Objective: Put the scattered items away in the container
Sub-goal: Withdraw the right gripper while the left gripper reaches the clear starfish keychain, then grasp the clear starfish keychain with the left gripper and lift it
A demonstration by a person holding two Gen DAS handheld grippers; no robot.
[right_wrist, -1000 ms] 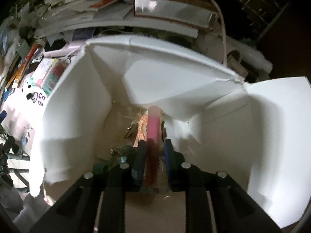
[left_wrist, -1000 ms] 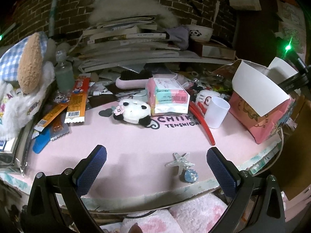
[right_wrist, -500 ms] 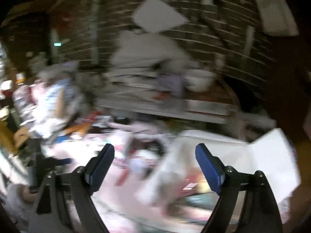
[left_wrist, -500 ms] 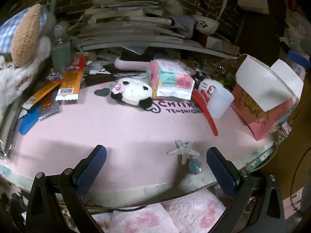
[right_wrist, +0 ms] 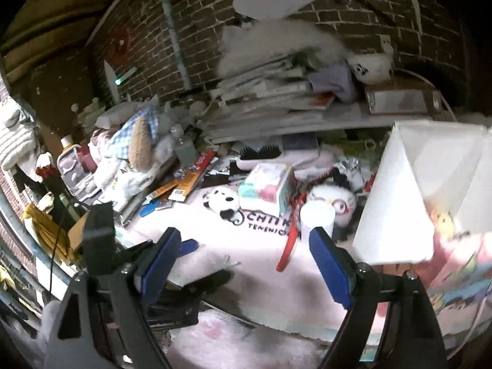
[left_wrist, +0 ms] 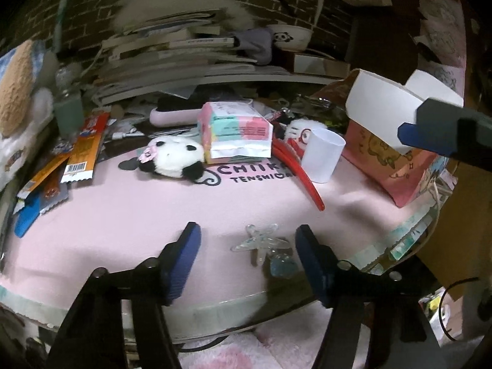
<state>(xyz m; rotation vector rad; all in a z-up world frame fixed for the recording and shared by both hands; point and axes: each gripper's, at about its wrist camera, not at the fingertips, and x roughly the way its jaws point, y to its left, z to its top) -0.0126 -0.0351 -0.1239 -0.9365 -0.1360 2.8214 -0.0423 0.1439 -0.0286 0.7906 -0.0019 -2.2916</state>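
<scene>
The left tool (left_wrist: 247,253) hangs low over the near edge of the pink counter (left_wrist: 129,215), its blue-padded fingers spread wide and holding nothing. Between its fingertips, nearer the right finger, lies a clear star-shaped hair clip (left_wrist: 259,241), with a small bluish glassy bead (left_wrist: 281,266) touching the clip's near side. Farther ahead of this tool sit a panda plush (left_wrist: 172,160), a pastel tissue pack (left_wrist: 235,132) just beside it to the right, a red headband (left_wrist: 299,175) and a white plastic cup (left_wrist: 323,158). Ahead and to the right stands the pink cartoon-printed box (left_wrist: 396,166), its white flaps open.

The right tool (right_wrist: 243,252) is raised above the counter's near right part, jaws wide and empty. The box (right_wrist: 406,203) stands close on its right, past the right finger. The cup (right_wrist: 316,218) sits just beyond its right fingertip, and the headband (right_wrist: 289,243) lies between its fingers. The left tool (right_wrist: 172,261) shows low on its left.
</scene>
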